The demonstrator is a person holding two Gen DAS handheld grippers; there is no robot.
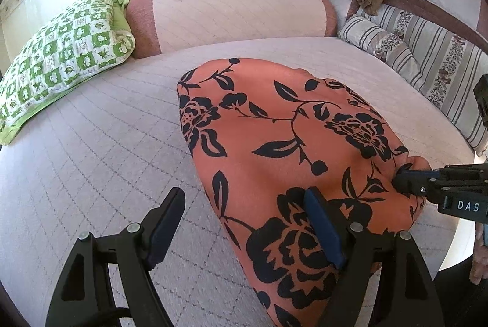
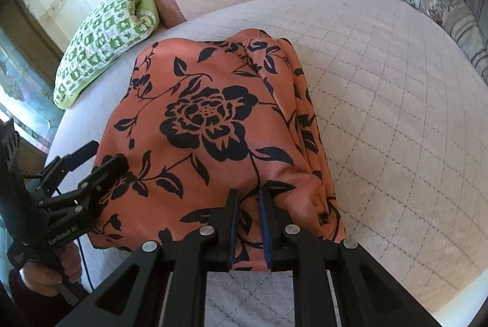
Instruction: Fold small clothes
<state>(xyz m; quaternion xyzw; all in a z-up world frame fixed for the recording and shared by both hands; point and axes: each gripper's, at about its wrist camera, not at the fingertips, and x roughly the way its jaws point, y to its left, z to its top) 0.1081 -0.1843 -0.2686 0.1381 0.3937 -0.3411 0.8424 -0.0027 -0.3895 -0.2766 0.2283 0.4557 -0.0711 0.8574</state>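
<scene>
**Left wrist, right wrist: orange cloth pinched at its near end**

Left wrist view: the orange floral garment (image 1: 283, 150) lies on the quilted bed cover (image 1: 100, 150), its long axis running from the near edge away toward the pink bolster (image 1: 231, 12). The left gripper (image 1: 244, 223) stands wide apart, one finger over bare cover, the other over the cloth's near left edge, so that edge sits between the jaws with nothing clamped. From the right, the right gripper (image 1: 402, 177) comes in at the cloth's near right corner, its tips nearly together and pressed into the fabric.

Right wrist view: the garment (image 2: 213, 119) stretches straight ahead of the right gripper (image 2: 248, 205), partly doubled along its right side. These jaws stand only narrowly apart with a ridge of orange fabric bunched between the pads, which reads as a pinch on the near hem. The left gripper (image 2: 100, 156) hovers at the left border, spread and empty. The next fold likely depends on the left jaws closing on that edge.
</scene>
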